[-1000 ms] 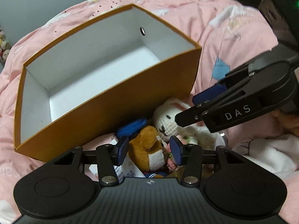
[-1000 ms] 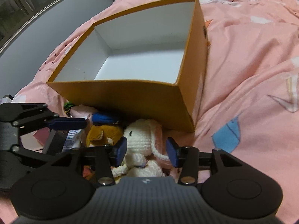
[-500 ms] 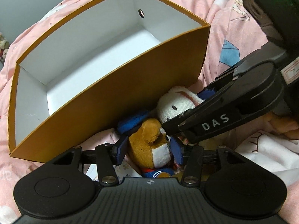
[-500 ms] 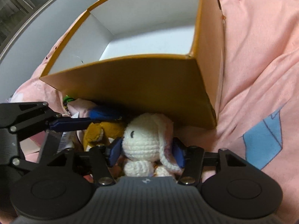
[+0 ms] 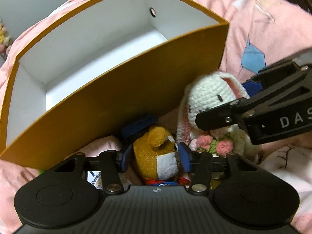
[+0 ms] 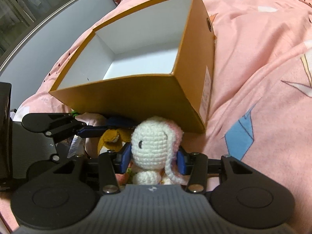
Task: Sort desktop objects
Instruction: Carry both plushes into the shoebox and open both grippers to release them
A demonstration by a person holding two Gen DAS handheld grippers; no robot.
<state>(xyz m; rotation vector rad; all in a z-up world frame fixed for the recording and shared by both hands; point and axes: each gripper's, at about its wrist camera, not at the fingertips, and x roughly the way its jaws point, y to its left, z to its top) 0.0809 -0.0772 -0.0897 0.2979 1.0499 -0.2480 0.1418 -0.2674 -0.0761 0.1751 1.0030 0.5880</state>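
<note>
Both toys sit low against the near wall of the orange box (image 6: 124, 97) on the bed, so lifting could snag its rim or tip it. The right tongs (image 6: 154, 159) clamp the white crochet rabbit (image 6: 152, 146) at the head, ears dangling. The left tongs (image 5: 155, 156) appear closed on the brown plush (image 5: 156, 156), though contact is partly hidden.

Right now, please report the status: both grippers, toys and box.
Left gripper shut on brown plush. Right gripper shut on white crochet bunny. Orange box open, nothing visible inside; its near wall stands between toys and opening.
</note>
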